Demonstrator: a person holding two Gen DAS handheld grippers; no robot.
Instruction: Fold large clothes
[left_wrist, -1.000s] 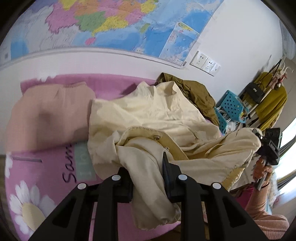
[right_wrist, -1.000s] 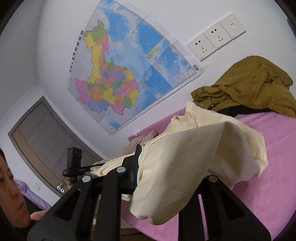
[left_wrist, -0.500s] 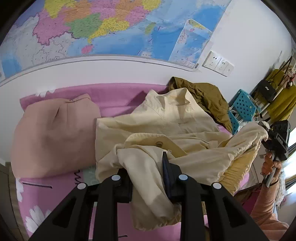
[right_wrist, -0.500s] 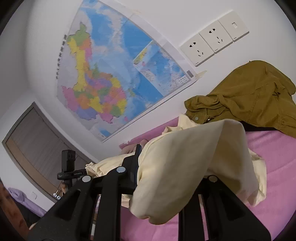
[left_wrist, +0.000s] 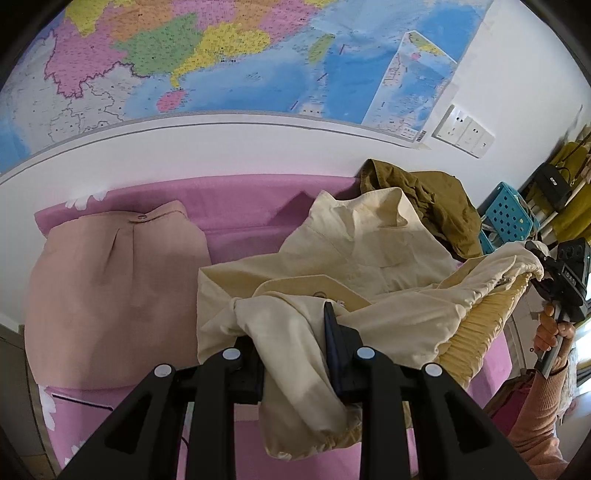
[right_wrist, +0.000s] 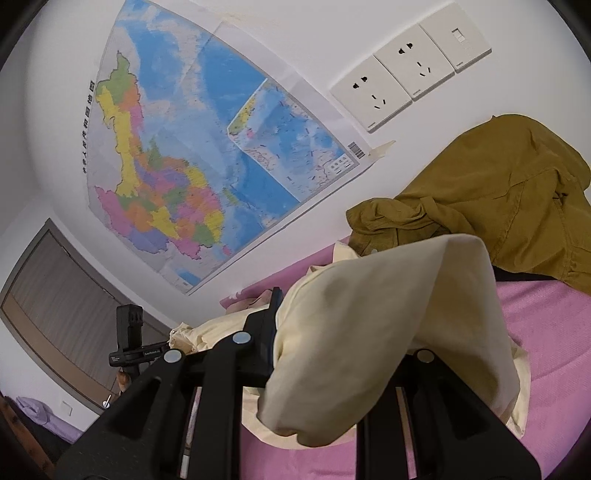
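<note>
A white wall (left_wrist: 229, 147) hung with a large coloured map (left_wrist: 229, 55) is seen behind a bed covered by a pink sheet (left_wrist: 240, 206); wall sockets (right_wrist: 410, 66) are fixed beside the map's lower corner. On the sheet, a dusty-pink garment (left_wrist: 110, 288) is laid flat towards the left in the left wrist view, and an olive-brown jacket (right_wrist: 498, 199) is heaped against the wall on the right. Between them the cream jacket (left_wrist: 369, 254) is spread, collar towards the wall, with its lower part lifted off the sheet. A blue perforated crate (left_wrist: 506, 214) and hanging yellow clothes are seen at the far right.

A bunch of the cream fabric is clamped in the left gripper (left_wrist: 295, 354), its jaws pressed on the cloth. Another fold of the same jacket is draped over and pinched in the right gripper (right_wrist: 332, 350), whose far finger is hidden by the cloth.

The step in hand is judged to be the folding of the hem up over the body. The next move would call for both held edges to be carried level towards the collar, laid down evenly, and only then released.
</note>
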